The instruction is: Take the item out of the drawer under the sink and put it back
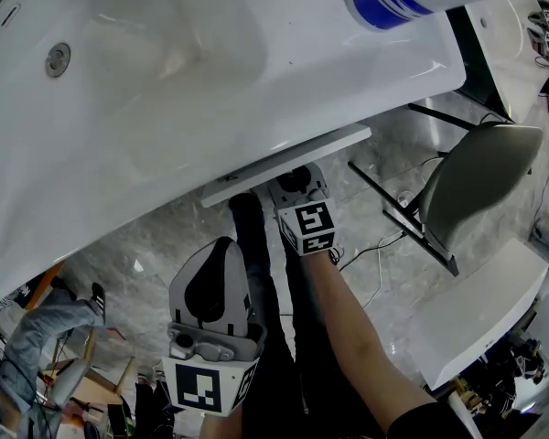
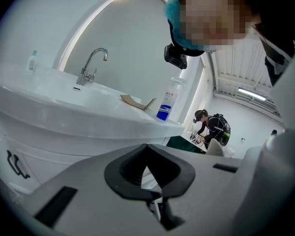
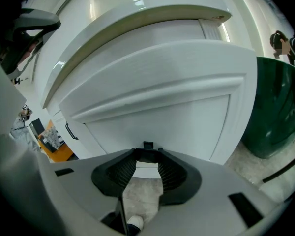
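Task status: early stage. The right gripper (image 3: 147, 154) is spread and empty, lined up with the small black handle (image 3: 147, 145) on the drawer front (image 3: 157, 107) under the sink (image 1: 165, 80). The left gripper (image 2: 147, 149) is pressed together, empty and held back. The item is not visible and is presumably inside the drawer. Opening, removal and return remain.
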Action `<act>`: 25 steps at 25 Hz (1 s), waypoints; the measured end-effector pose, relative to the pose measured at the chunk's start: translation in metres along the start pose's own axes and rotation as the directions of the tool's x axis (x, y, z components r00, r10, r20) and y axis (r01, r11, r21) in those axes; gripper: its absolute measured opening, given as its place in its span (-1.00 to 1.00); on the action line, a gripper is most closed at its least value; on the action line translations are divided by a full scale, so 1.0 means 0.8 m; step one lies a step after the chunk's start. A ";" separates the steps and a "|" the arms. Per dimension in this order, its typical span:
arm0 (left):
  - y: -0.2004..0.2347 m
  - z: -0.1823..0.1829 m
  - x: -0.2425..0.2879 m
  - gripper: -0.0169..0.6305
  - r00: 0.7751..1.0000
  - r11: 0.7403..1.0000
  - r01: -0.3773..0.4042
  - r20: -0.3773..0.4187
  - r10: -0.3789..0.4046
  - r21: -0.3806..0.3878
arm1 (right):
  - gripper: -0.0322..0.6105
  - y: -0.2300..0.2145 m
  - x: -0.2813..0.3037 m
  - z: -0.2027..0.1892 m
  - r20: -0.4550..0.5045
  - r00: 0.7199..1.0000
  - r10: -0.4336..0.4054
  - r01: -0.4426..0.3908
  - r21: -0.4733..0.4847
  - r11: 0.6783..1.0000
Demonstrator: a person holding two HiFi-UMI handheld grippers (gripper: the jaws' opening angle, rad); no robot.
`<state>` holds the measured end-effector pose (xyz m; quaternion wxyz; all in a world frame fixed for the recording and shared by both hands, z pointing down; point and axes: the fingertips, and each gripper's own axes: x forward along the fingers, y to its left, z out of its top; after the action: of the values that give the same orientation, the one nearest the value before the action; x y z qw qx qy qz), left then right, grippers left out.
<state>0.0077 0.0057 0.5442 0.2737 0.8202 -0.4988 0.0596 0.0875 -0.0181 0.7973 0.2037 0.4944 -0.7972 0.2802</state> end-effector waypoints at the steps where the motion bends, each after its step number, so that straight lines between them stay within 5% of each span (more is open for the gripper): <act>1: 0.000 0.000 0.000 -0.94 1.000 1.000 -0.001 0.000 0.001 -0.001 | -0.45 0.000 0.000 0.000 0.001 1.000 -0.002 0.002 0.000 1.000; 25: 0.010 0.004 0.008 -0.94 1.000 1.000 -0.013 -0.003 0.013 -0.024 | -0.45 0.006 -0.042 -0.036 -0.044 0.999 0.012 -0.011 0.015 1.000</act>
<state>0.0035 -0.0036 0.5471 0.2838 0.8135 -0.5044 0.0568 0.0991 0.0246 0.7980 0.2157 0.4850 -0.7933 0.2982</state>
